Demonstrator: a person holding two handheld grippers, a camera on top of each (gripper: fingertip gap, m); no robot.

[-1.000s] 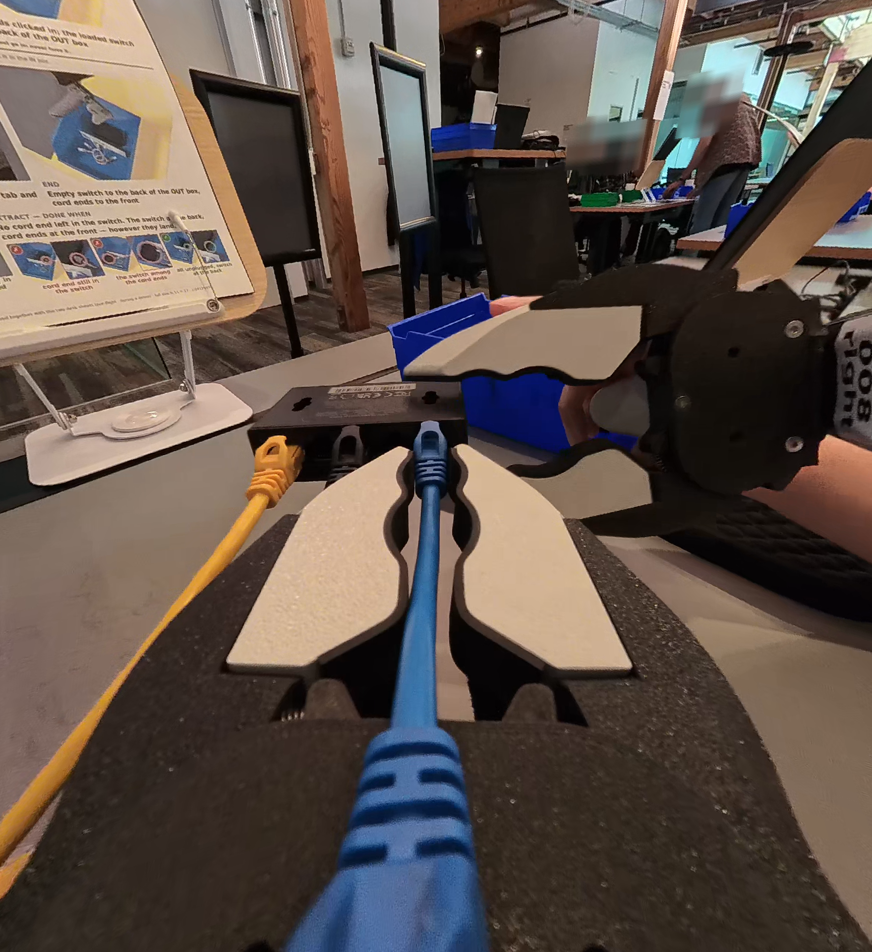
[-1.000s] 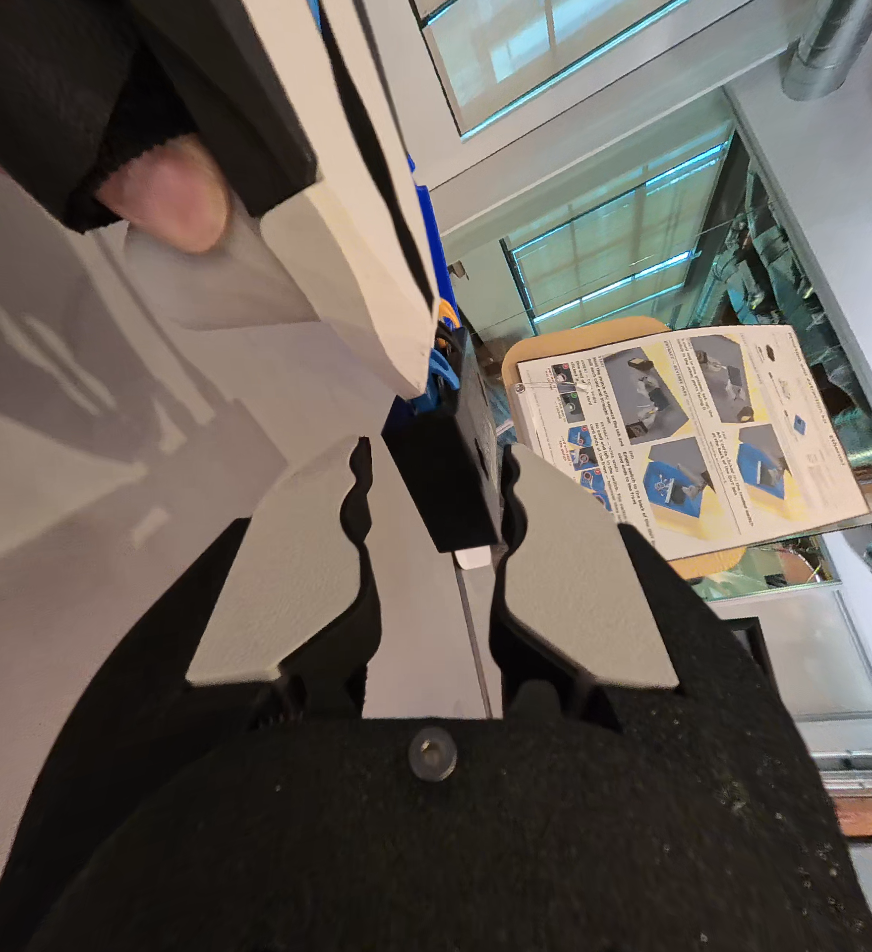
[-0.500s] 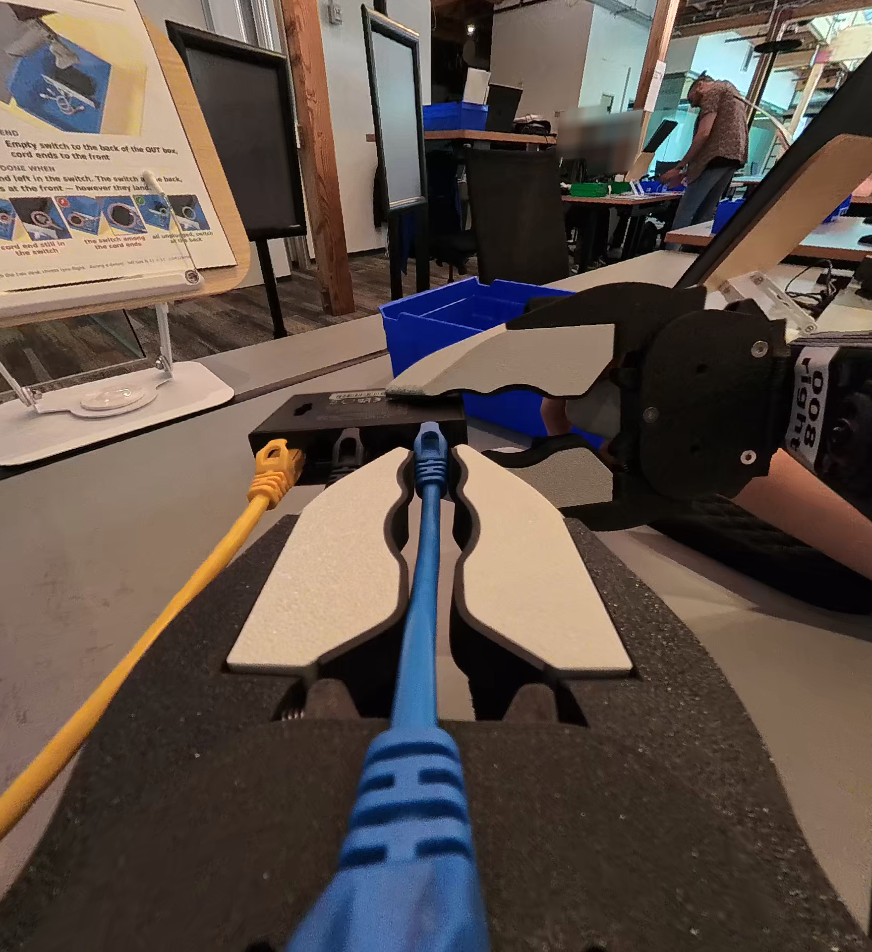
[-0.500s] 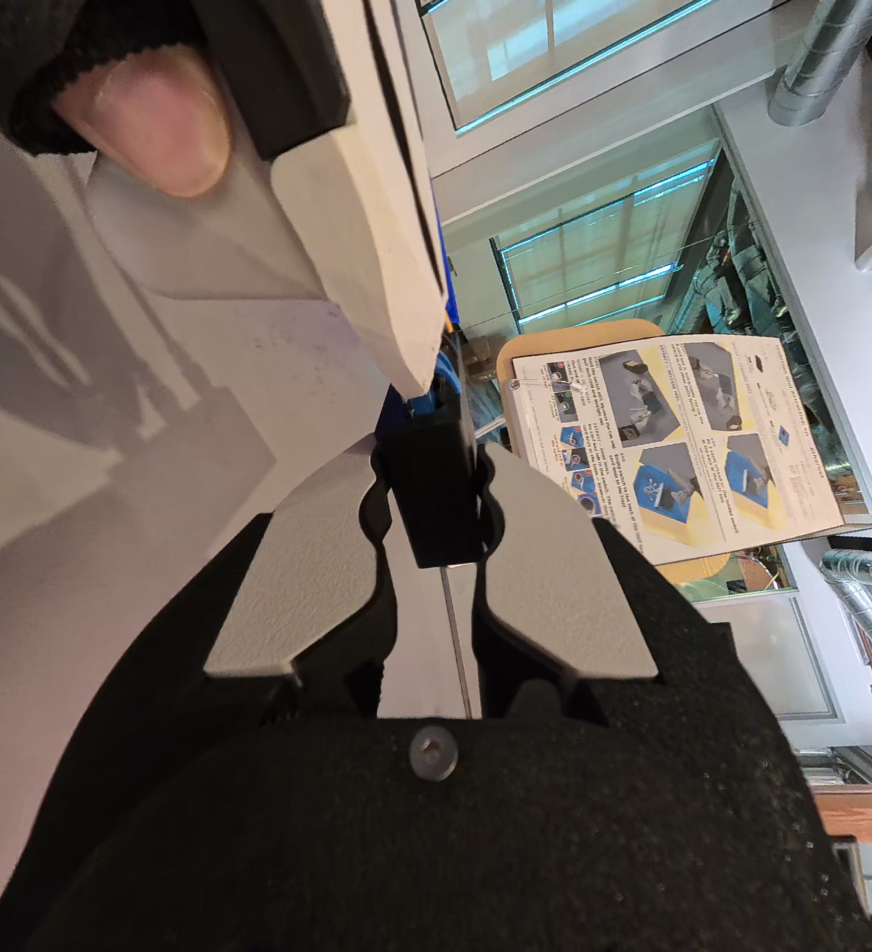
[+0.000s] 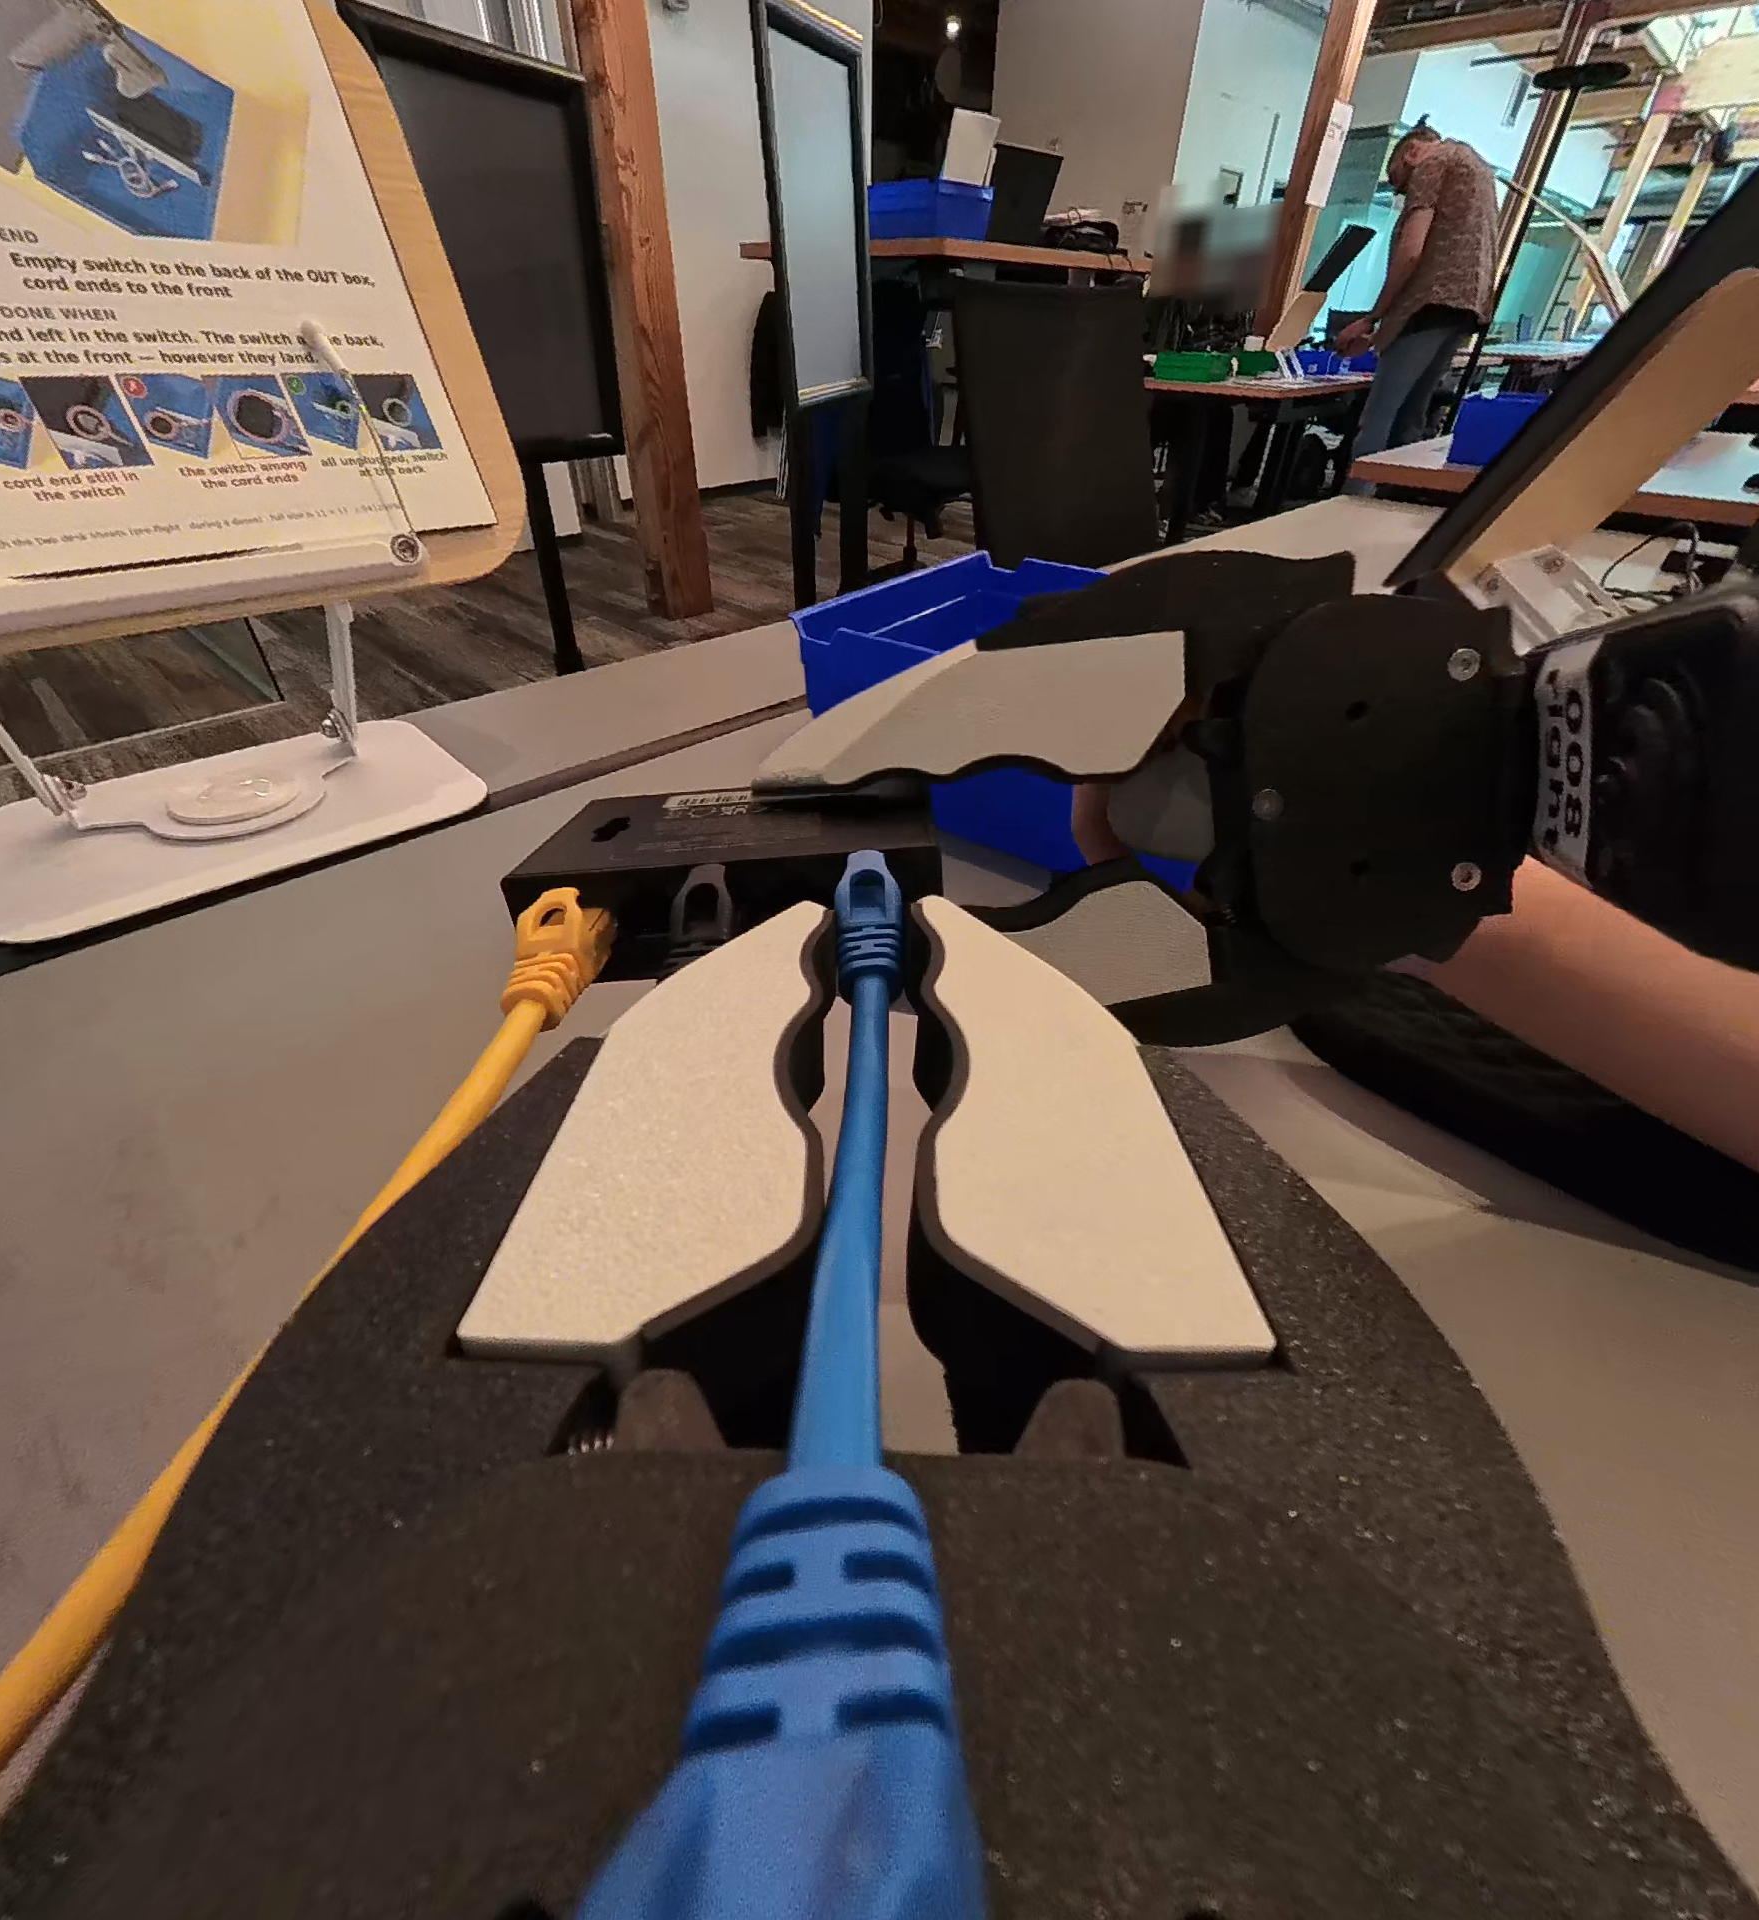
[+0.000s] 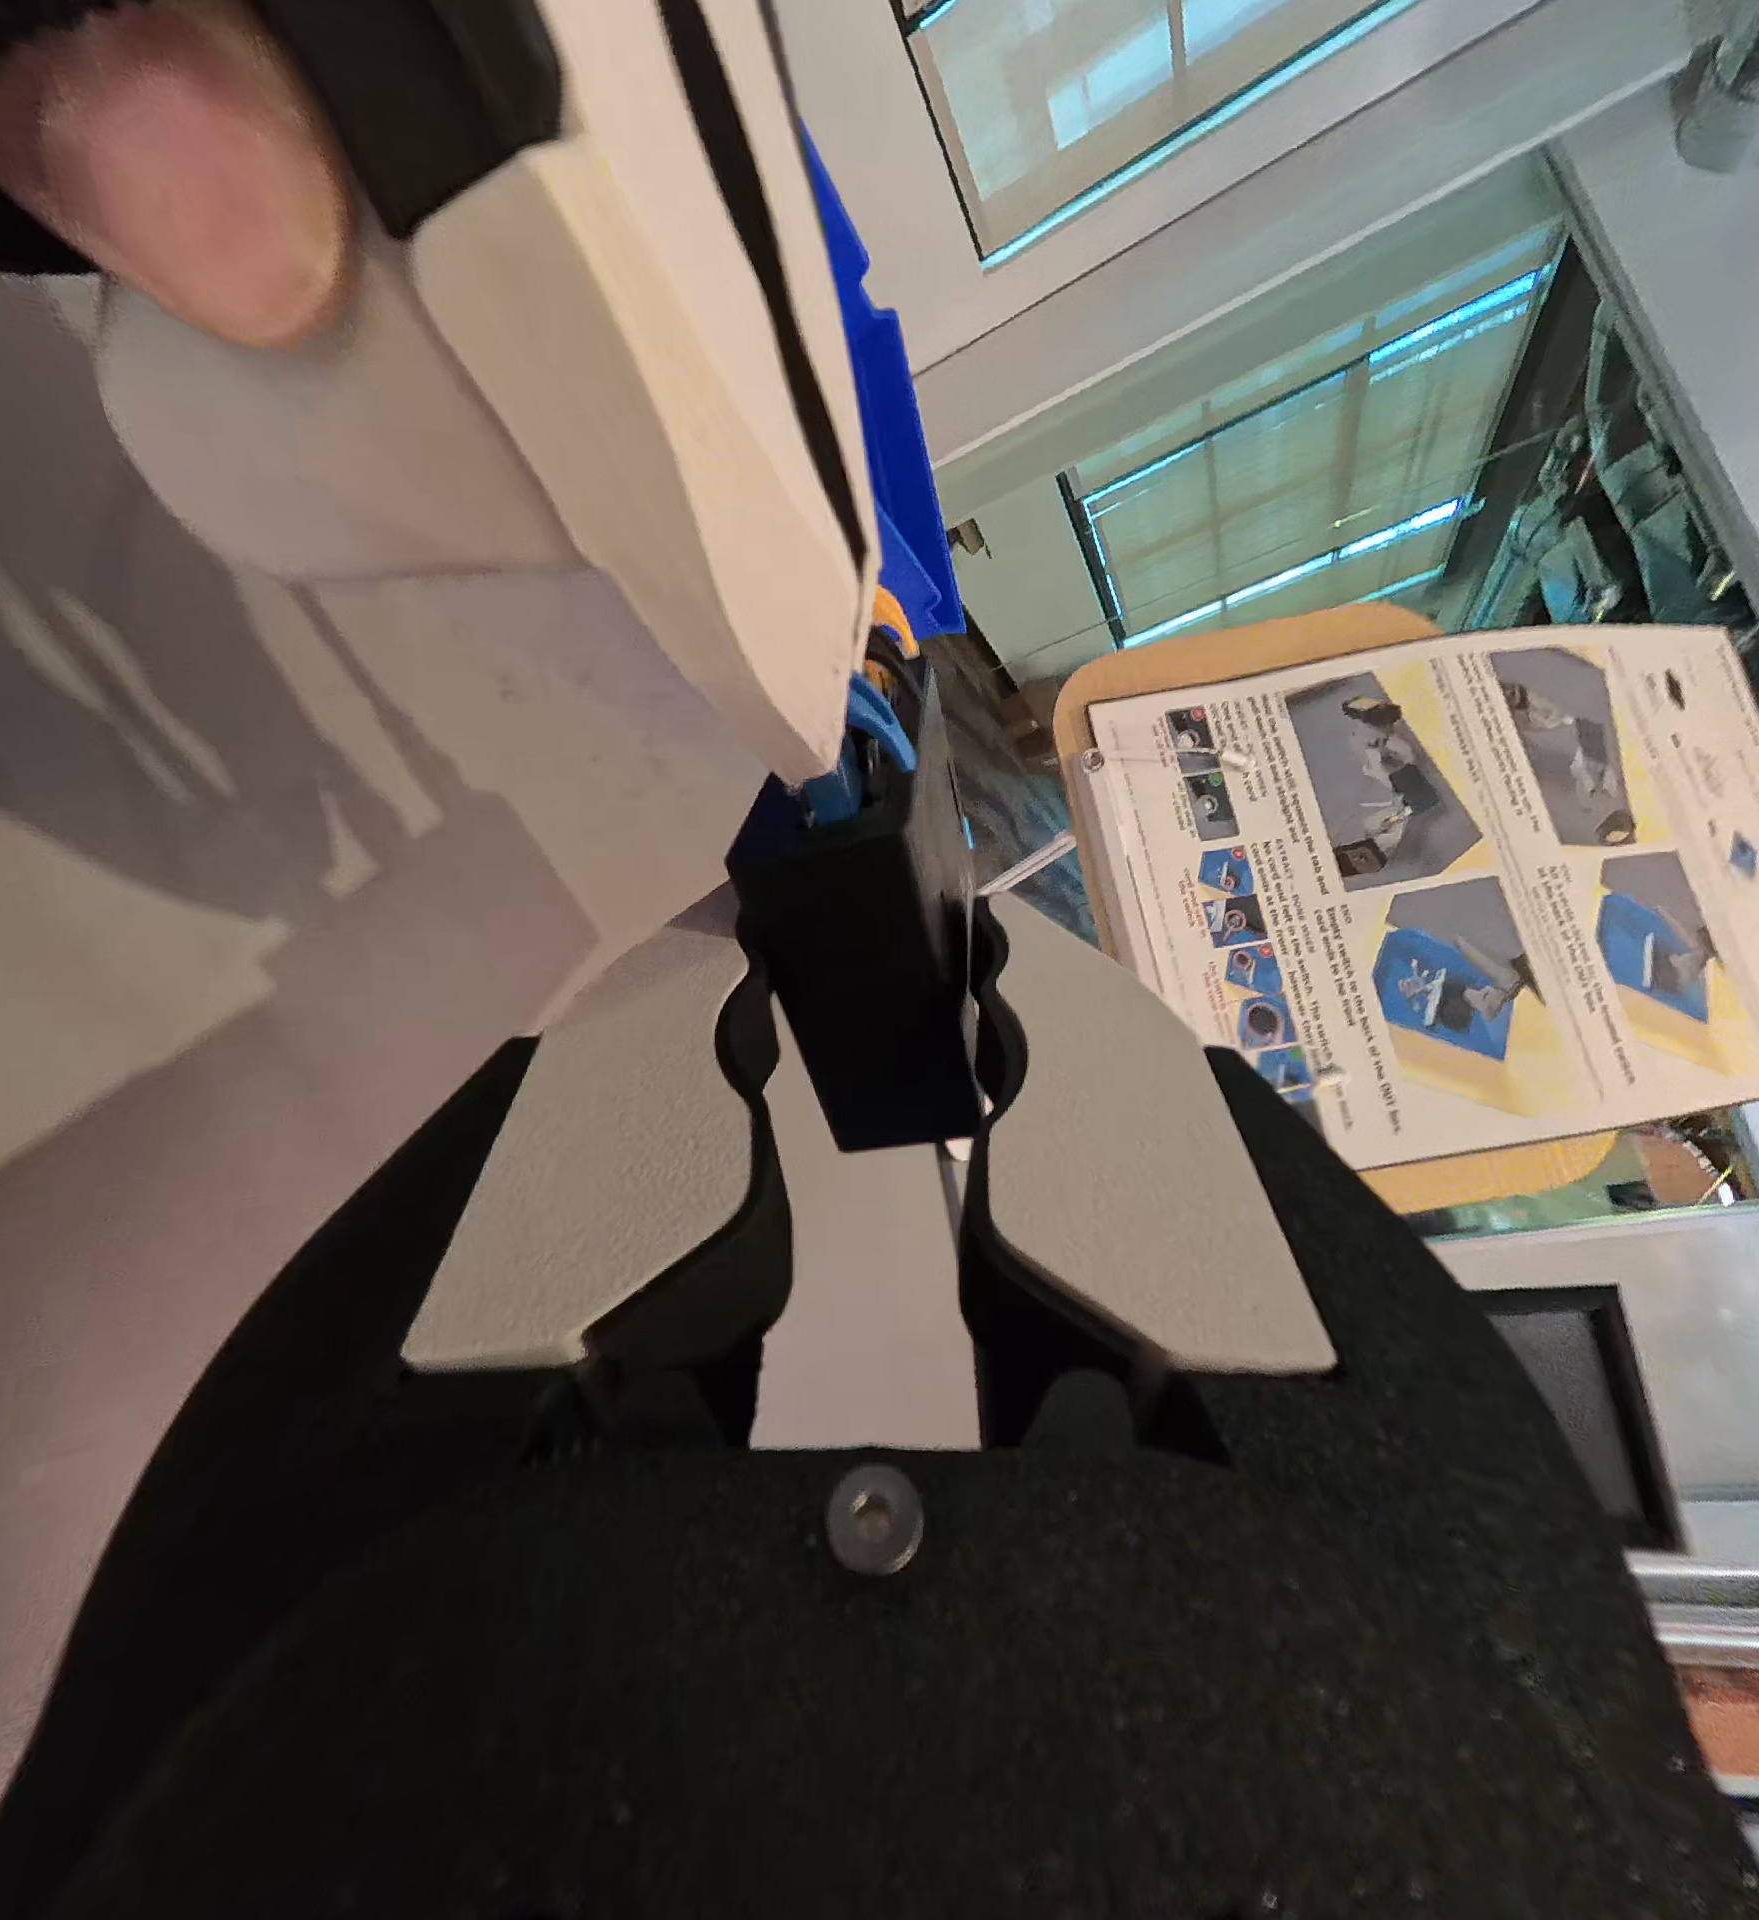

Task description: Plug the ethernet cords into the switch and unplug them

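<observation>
1. Blue cord (image 5: 859,1091) runs straight down the middle of the left gripper (image 5: 862,925), fingers pinched on it just behind the plug, which sits in the black switch (image 5: 667,836).
2. Right gripper (image 6: 870,997) is clamped on the switch's end, on the grey table (image 5: 127,1143).
3. Yellow cord (image 5: 501,1060) is plugged in at the left, with a dark plug between.

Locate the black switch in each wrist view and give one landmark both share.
Left wrist view: switch sits centre, just beyond the fingertips, on the table.
Right wrist view: switch sits centre, end-on between the jaws.
Shared landmark: instruction board, on the left in one view and on the right in the other.
</observation>
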